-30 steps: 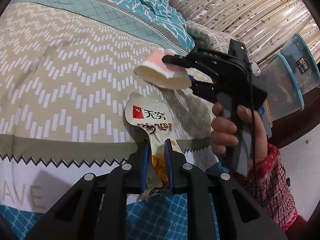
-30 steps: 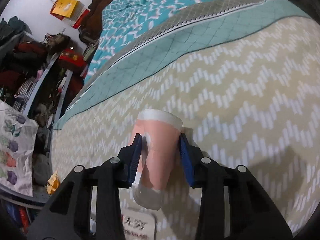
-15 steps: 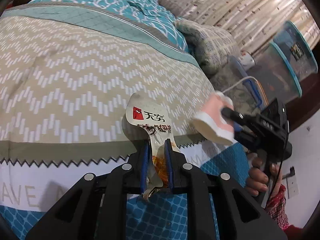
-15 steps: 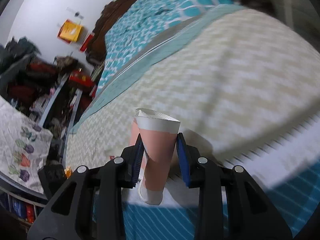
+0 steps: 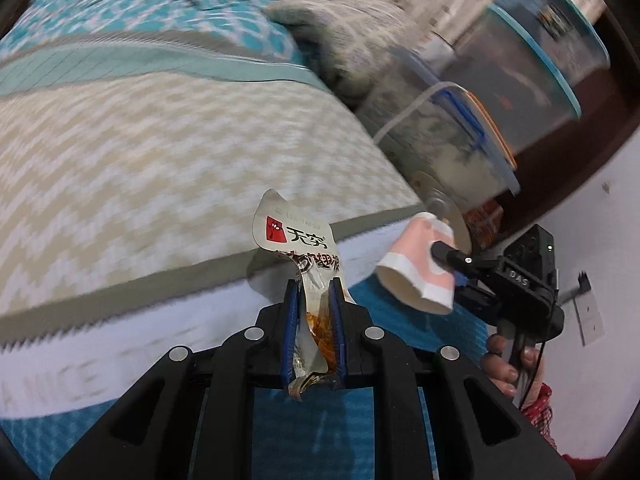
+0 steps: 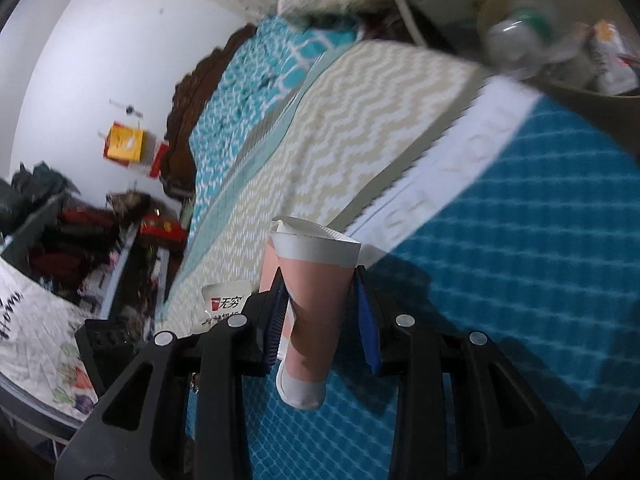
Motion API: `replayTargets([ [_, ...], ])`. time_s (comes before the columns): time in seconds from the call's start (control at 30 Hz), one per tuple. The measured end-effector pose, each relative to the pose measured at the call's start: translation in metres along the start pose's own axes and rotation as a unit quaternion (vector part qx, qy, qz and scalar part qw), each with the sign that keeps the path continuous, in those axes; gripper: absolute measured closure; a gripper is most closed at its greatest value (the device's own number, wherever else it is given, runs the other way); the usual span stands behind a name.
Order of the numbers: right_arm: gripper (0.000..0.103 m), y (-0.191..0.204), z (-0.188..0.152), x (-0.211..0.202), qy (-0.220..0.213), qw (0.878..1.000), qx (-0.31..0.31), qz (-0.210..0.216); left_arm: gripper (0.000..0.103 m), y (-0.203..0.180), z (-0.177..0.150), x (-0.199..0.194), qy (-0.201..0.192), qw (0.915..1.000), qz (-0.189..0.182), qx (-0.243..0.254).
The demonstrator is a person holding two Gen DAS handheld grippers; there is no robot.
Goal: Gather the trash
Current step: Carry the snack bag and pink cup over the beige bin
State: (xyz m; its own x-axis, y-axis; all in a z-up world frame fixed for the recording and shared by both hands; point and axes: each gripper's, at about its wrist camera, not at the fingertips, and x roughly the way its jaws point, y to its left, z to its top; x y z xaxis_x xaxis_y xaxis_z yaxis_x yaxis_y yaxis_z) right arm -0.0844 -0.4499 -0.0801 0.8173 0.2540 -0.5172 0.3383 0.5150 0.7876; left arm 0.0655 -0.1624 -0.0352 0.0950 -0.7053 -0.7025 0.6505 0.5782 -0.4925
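The bed point(image 5: 168, 152), under a beige zigzag quilt with a teal border and a blue lower sheet, fills most of both views; both claws hang off its near edge. Beyond the bed's corner in the right wrist view sits a trash bin point(image 6: 592, 108), its dark rim showing, with a clear plastic bottle point(image 6: 516, 40) and wrappers already inside. Stacked clear storage boxes point(image 5: 532, 80) stand beside the bed in the left wrist view.

The right claw point(image 6: 320, 316) is clamped on a crushed pink paper cup point(image 6: 312, 304), whose long axis runs along the fingers, open rim pointing forward and white base toward the palm. The left claw point(image 5: 314, 312) pinches a torn snack wrapper point(image 5: 300, 248) by its lower end, the printed top flopping up and forward.

The bin lies ahead and up to the right of the cup. The right claw appears the nearer of the two, with the left claw off to its left and lower, so the cup is likely to go in first, rim leading, and the wrapper after.
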Motion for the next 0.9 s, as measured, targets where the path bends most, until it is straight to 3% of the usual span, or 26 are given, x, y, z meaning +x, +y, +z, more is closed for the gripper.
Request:
replayTargets([
  [0.17,0.068,-0.024,0.008,-0.037,-0.037,0.999,0.019,0.007,0.089,-0.050,0.014,0.036,0.024,0.9988,-0.013,0.041],
  [0.43,0.068,-0.062,0.030,-0.096,-0.111,0.993,0.036,-0.027,0.089,-0.100,0.029,0.089,0.067,0.9951,-0.039,0.061],
  [0.53,0.068,-0.078,0.043,-0.126,-0.157,0.985,0.046,-0.060,0.089,-0.131,0.041,0.110,0.075,0.9927,-0.048,0.081],
  [0.67,0.068,-0.092,0.068,-0.161,-0.221,0.965,0.040,-0.135,0.089,-0.179,0.062,0.142,0.085,0.9888,-0.059,0.107],
  [0.9,0.067,-0.118,0.109,-0.179,-0.269,0.939,0.026,-0.211,0.089,-0.265,0.092,0.199,0.095,0.9804,-0.076,0.155],
])
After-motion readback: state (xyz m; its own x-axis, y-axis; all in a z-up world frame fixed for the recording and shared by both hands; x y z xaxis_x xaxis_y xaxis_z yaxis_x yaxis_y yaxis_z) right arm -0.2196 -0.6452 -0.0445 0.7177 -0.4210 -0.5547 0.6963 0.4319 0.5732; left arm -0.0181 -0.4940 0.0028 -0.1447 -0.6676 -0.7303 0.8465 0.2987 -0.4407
